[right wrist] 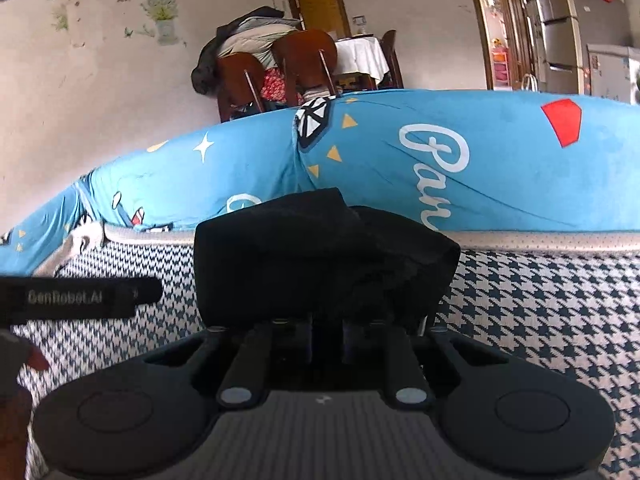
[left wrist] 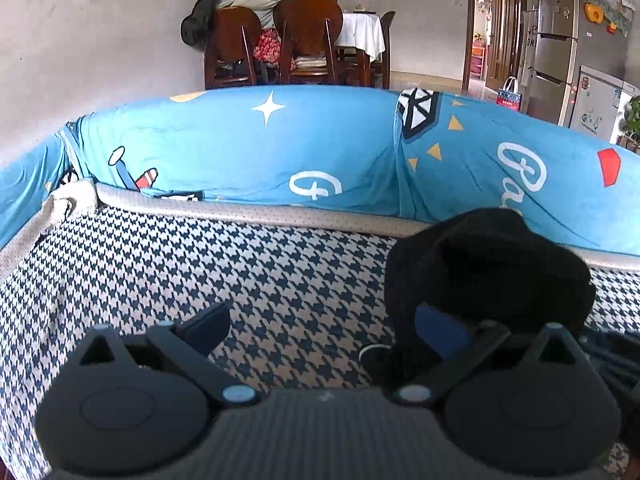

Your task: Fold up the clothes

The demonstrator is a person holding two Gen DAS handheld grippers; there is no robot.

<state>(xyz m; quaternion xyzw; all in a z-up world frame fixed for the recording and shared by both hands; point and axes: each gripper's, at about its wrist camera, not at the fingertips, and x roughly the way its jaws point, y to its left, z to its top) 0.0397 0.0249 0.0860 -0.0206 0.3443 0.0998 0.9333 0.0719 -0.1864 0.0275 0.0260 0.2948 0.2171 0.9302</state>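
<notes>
A sofa seat w/ a blue-and-white houndstooth cover [left wrist: 200,272] fills the lower half of both views; it is edged at the back by a pale perforated trim band [left wrist: 248,210]. Behind the trim, a long back cushion in bright blue printed fabric [left wrist: 248,148] is seen, w/ white stars, yellow triangles & white script lettering. Beyond the sofa, a marked pale wall [left wrist: 100,40], two dark wooden chairs [left wrist: 308,36] piled w/ bedding & a dark jacket, a table under a white cloth [left wrist: 362,30], an open doorway & a steel fridge [left wrist: 556,40] are visible at the far side of the rm.

The black garment [right wrist: 320,256] is bunched in a thick lump on the seat, approx. centre-right, just in front of the trim band. In the right wrist view it is draped over the tips of the right gripper [right wrist: 326,328]; the fingers are drawn close together & buried under the cloth, so the garment is clamped betw. them, no earlier pic being avail. for comparison. In the left wrist view the same lump lies at right, over the seat.

The left gripper [left wrist: 324,334] is held w/ its fingers spread wide apart, nothing pinched betw. them; bare houndstooth is seen in the gap. Its right finger [left wrist: 440,332], blue-padded, sits against the garment's near edge, while the left finger [left wrist: 204,326] is clear of it. A small white loop, poss. a cord, lies by the garment's lower edge; what it is cannot be told.

In the right wrist view, the left gripper's black body w/ a printed label is seen at the left edge.
</notes>
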